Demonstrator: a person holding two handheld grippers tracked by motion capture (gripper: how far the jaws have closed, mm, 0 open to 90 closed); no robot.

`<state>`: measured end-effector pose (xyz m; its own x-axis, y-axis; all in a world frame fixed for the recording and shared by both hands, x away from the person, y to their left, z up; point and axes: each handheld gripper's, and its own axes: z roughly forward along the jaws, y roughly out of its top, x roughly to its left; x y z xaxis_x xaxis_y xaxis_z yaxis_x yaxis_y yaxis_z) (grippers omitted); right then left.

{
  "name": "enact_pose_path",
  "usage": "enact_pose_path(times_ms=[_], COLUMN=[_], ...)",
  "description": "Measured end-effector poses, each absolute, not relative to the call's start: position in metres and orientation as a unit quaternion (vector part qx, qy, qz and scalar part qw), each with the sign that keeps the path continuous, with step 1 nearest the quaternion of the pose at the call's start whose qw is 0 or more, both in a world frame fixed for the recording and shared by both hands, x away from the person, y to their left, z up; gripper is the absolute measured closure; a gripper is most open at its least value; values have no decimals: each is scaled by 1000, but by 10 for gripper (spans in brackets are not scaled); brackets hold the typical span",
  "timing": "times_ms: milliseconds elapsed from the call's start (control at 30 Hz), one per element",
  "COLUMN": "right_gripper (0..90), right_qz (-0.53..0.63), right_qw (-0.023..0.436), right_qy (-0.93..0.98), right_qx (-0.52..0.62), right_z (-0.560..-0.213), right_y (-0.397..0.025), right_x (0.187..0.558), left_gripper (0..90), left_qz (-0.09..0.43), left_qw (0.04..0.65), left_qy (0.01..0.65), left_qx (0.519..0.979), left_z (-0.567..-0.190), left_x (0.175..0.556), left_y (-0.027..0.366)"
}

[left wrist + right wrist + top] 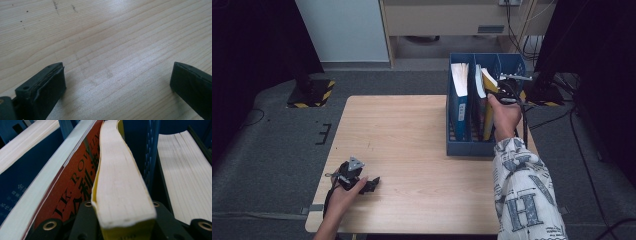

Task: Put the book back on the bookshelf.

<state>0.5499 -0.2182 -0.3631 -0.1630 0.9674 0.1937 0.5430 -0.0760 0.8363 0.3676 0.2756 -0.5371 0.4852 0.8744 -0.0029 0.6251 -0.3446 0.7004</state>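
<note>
The right tool (pixel 507 85) is clamped on the top edge of a thick yellow-covered paperback book (pixel 120 185), which stands in the middle compartment of the blue plastic file rack (pixel 462 147) beside a red-covered book (pixel 75 177). The left tool (pixel 117 85) rests open-jawed on the pale wooden desk (pixel 412 145).
</note>
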Motion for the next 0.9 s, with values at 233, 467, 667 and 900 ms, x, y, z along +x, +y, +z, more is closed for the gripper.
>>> enact_pose_path(times_ms=[233,467,667,900], right_gripper=[735,735,731,728], right_qz=[424,422,407,405], right_qw=[247,248,244,240], right_qy=[634,635,643,648], right_qx=[598,598,601,599], right_z=[-368,-368,-367,-366], right_y=[-220,-220,-218,-219], right_x=[550,550,551,551], left_gripper=[0,0,0,0], left_qz=[191,191,191,191], left_qw=[327,327,327,327], left_qy=[470,470,470,469], left_qx=[798,798,798,798], left_z=[-537,-537,-537,-537], left_x=[368,368,368,368], left_y=[275,275,275,275])
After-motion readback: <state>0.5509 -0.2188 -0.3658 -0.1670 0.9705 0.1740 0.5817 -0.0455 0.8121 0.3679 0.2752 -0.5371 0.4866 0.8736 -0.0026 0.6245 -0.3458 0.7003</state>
